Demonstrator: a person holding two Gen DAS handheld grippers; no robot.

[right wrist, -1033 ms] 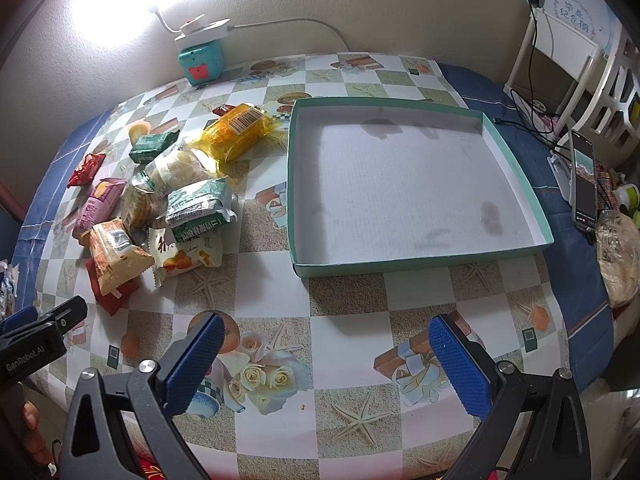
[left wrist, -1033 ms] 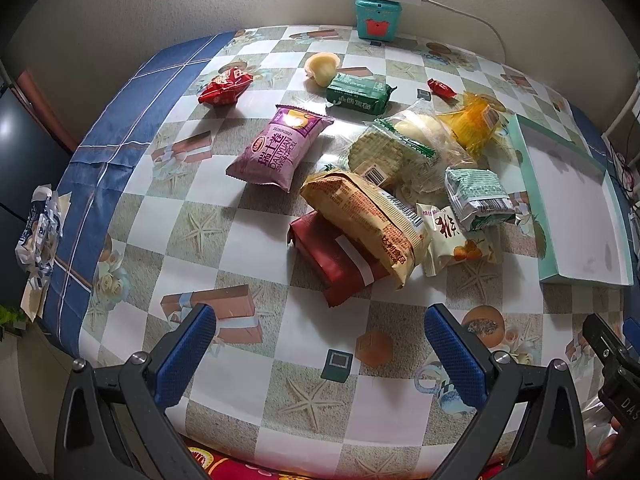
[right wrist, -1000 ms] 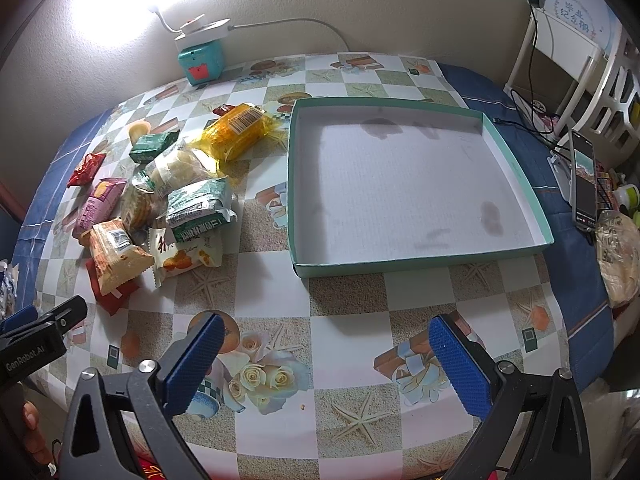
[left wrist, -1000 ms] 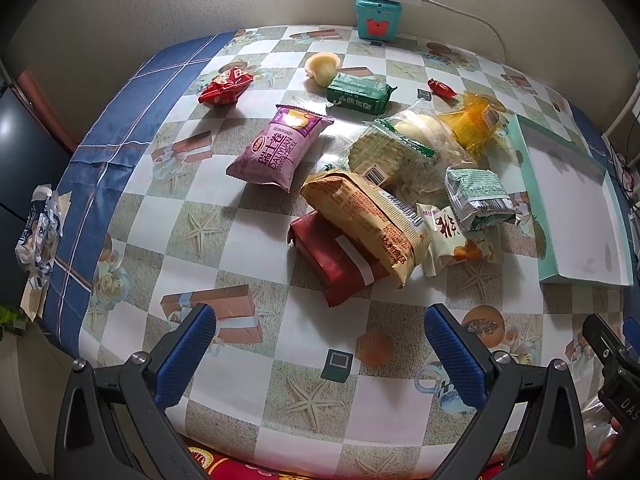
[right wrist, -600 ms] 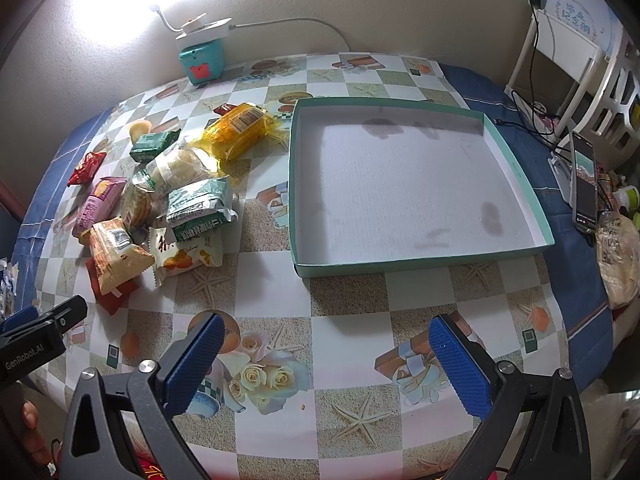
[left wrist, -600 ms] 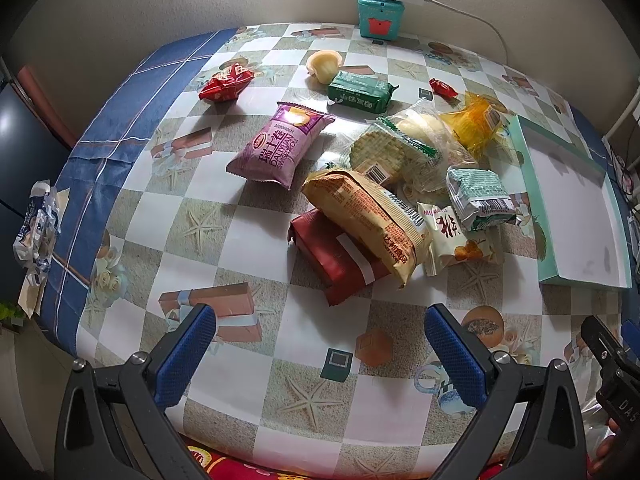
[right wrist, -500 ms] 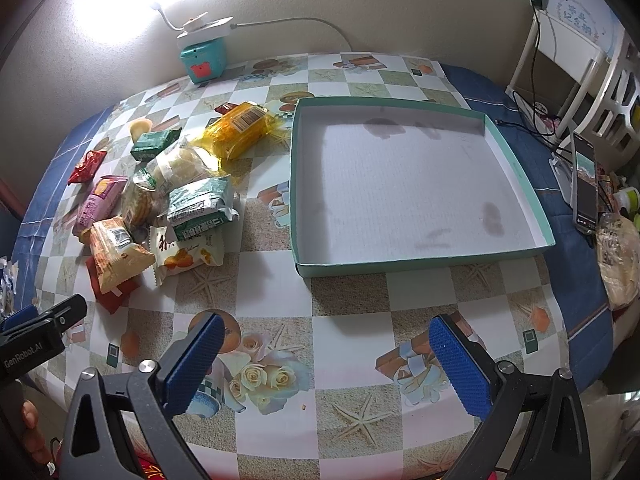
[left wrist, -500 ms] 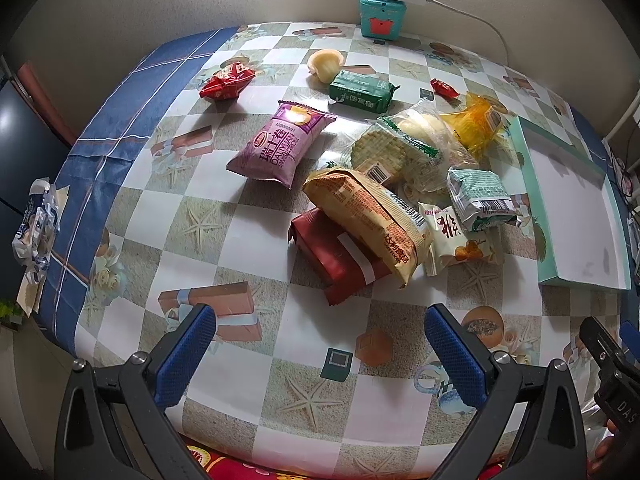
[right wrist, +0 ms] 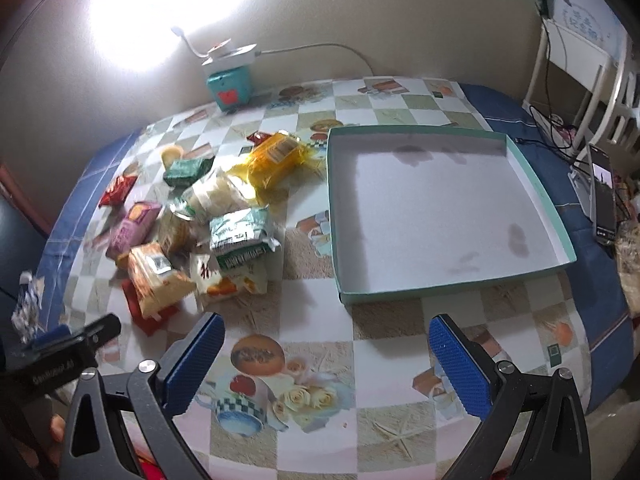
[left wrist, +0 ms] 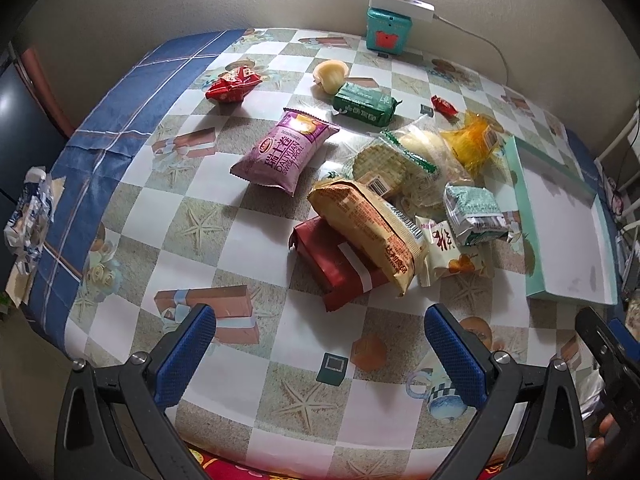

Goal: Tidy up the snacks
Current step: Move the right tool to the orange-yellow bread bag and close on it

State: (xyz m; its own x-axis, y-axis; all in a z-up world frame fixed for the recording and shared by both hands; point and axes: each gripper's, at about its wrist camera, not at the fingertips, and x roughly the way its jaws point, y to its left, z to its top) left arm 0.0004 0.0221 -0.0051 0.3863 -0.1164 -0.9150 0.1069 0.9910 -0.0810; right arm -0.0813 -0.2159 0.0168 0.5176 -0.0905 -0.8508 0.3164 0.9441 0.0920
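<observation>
Several snack packs lie in a pile mid-table: a pink pack (left wrist: 286, 152), a tan pack (left wrist: 366, 224) lying over a dark red pack (left wrist: 340, 268), a green-white pack (left wrist: 474, 210), a yellow pack (left wrist: 474, 146), a green pack (left wrist: 366, 104) and a red pack (left wrist: 232, 84). The empty teal box (right wrist: 436, 208) stands right of the pile (right wrist: 192, 216). My left gripper (left wrist: 320, 352) is open and empty above the near table edge. My right gripper (right wrist: 328, 356) is open and empty, in front of the box.
A teal clock with a white charger (left wrist: 390, 24) stands at the wall. A crumpled wrapper (left wrist: 28, 216) lies at the left edge. A phone (right wrist: 602, 196) and cables lie right of the box. The left gripper shows in the right wrist view (right wrist: 60, 356).
The right wrist view has swung and moved slightly forward; the box and pile look nearer and blurred. The left view has crept forward a little. Both grippers stay open.
</observation>
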